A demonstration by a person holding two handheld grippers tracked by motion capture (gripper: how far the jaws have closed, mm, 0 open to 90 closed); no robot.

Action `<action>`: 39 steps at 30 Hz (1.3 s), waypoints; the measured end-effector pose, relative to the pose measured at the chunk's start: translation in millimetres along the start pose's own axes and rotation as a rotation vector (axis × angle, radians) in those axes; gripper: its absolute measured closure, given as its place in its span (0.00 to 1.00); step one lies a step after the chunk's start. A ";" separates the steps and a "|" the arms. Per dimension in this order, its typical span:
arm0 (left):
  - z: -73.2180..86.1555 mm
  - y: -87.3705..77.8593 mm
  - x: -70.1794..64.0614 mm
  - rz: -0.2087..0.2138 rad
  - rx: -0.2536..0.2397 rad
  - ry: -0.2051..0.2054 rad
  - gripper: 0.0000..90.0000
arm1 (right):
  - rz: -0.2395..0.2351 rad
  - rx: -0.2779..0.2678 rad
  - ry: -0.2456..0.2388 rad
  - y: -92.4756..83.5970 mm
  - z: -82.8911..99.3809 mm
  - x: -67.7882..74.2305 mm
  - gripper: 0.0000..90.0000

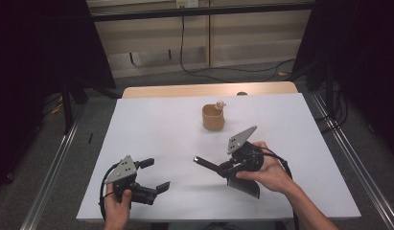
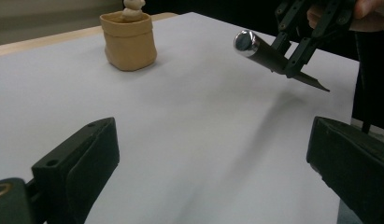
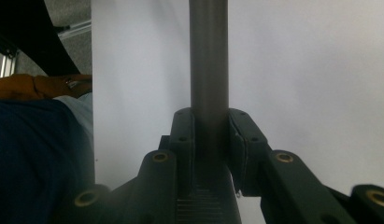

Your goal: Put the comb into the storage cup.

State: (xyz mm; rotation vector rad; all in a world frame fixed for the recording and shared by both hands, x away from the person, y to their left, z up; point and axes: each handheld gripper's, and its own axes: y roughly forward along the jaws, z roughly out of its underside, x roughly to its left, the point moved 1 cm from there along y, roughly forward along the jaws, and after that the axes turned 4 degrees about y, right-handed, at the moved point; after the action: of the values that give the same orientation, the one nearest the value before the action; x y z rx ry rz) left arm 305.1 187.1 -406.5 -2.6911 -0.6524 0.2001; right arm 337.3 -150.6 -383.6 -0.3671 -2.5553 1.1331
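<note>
Dark metal cylinder (image 1: 208, 164): pinched in the right hand-held gripper (image 1: 229, 167), held nearly level above the white tabletop (image 1: 151, 129), its shiny end cap pointing toward the person's left.
Right hand-held gripper: jaws pressed against the cylinder's sides, seen close up in the right gripper view, where the cylinder (image 3: 208, 60) runs straight out from between the pads (image 3: 182, 135).
Left hand-held gripper (image 1: 154, 176): jaws spread wide with nothing between them, low over the near left of the tabletop, aimed toward the cylinder's cap (image 2: 245, 41).
Tan pot (image 1: 213, 117): stands well beyond both hands, a small pale thing poking out of its top.
Slip risk: the hold looks to sit near one end, so I'd judge the long free length could droop or twist out.
Hand-over risk: if the left jaws close off-centre on the round body, it could roll away and drop.
Pot risk: a swing of the free end that way might tip it.
</note>
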 end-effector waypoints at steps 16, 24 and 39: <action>-17.5 28.6 -1.4 0.080 0.120 0.065 0.03 | -0.019 0.117 -0.044 19.9 -9.3 -0.6 0.81; -33.1 45.4 -3.0 0.170 0.215 0.116 0.07 | -0.021 0.184 -0.060 21.8 -13.9 -4.0 0.81; -43.3 74.6 -0.6 0.277 0.402 0.183 0.05 | -0.024 0.300 -0.102 22.1 -19.2 -5.9 0.81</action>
State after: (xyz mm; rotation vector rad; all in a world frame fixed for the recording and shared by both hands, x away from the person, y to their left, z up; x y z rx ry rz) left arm 345.0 111.5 -394.8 -2.3616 -0.1594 0.1362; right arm 352.4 -125.4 -389.1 -0.2089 -2.4130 1.5334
